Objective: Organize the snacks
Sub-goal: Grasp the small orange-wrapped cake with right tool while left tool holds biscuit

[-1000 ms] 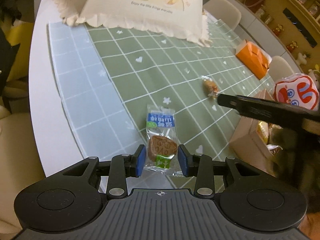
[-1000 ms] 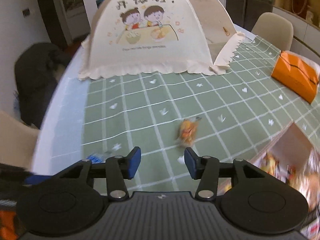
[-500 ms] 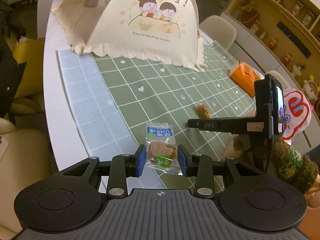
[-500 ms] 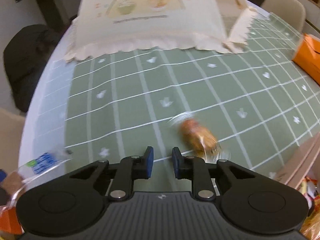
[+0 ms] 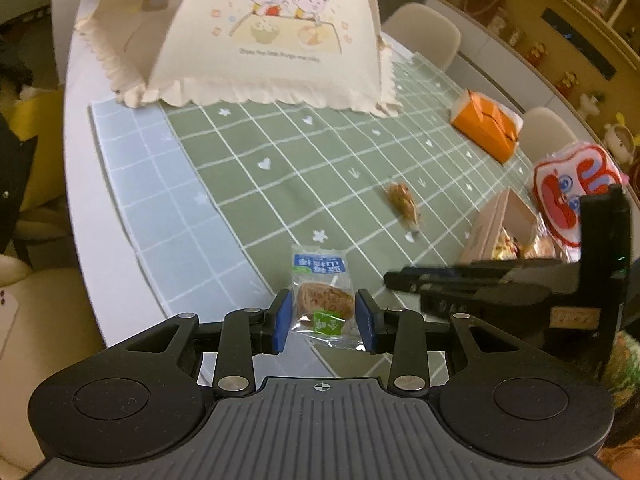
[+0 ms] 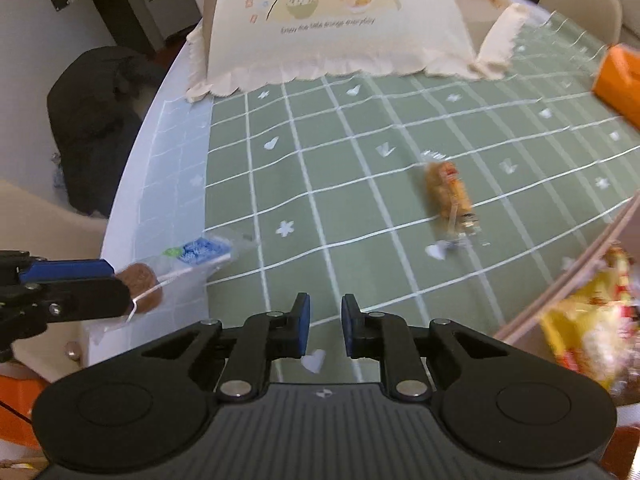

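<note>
My left gripper (image 5: pixel 323 320) is shut on a clear-wrapped brown cookie packet (image 5: pixel 323 298) with a blue and green label, held above the table's near edge; the packet also shows in the right wrist view (image 6: pixel 160 272). A small orange-brown wrapped snack (image 5: pixel 403 200) lies on the green checked tablecloth, also seen in the right wrist view (image 6: pixel 448 196). My right gripper (image 6: pixel 323 328) has its jaws nearly closed with nothing between them, short of that snack. A cardboard box (image 5: pixel 492 224) holding snack bags stands at the right.
A cream mesh food cover (image 5: pixel 264 40) stands at the back of the table. An orange tissue box (image 5: pixel 486 126) and a red-and-white bag (image 5: pixel 568 196) sit at the right. The white table edge (image 5: pixel 100 240) is at the left, with chairs beyond.
My left gripper has lifted the cookie packet up and back. My right gripper closed its jaws, then parted them slightly, and shifted left, so the orange snack now sits to its right.
</note>
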A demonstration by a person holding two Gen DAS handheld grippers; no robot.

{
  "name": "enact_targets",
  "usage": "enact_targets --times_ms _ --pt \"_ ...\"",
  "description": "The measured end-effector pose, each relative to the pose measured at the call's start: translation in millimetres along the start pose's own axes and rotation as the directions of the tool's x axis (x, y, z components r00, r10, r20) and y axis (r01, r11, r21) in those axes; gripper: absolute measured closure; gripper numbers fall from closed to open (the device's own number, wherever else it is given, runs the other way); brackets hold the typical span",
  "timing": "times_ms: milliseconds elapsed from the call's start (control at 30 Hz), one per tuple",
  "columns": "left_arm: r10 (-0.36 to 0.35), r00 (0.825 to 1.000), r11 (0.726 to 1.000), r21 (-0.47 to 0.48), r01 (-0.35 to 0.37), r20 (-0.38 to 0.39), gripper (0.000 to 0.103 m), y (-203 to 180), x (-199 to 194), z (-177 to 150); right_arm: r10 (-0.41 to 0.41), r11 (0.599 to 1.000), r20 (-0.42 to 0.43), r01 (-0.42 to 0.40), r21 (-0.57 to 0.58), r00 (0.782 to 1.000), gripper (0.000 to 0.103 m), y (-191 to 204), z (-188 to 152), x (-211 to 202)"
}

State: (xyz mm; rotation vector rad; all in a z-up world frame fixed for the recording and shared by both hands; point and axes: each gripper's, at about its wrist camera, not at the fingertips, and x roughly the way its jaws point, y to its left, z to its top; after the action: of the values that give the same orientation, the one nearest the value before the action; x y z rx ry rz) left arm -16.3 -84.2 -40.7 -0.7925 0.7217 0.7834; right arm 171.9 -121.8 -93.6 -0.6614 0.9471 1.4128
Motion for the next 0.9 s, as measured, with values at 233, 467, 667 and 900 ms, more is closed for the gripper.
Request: enact_targets --times_ms 233,467,667,900 --pt "-0.041 0.999 0.999 0.030 0.041 -0.019 0.064 -7.7 8.3 -0.8 -0.138 0.990 0.050 0.139 -0.014 0.989 0.080 -17.2 27.0 -15.0" --pt "-0.056 0.998 0.998 0.032 0.056 -0.003 0.064 -8.3 6.8 5.9 -0.156 0.976 -0.010 0.155 0.152 0.988 0.057 -61.9 55.6 7.9" --pt "-0.062 0.998 0.998 0.014 0.062 -0.016 0.064 -1.7 9.4 5.5 -0.144 0.961 -0.063 0.155 0.229 0.988 0.056 -78.7 63.4 45.6" --pt "-0.067 0.997 0.998 -0.016 0.067 -0.034 0.064 5.6 11.9 3.0 -0.163 0.977 -0.078 0.172 0.127 0.984 0.075 -56.9 63.7 46.6"
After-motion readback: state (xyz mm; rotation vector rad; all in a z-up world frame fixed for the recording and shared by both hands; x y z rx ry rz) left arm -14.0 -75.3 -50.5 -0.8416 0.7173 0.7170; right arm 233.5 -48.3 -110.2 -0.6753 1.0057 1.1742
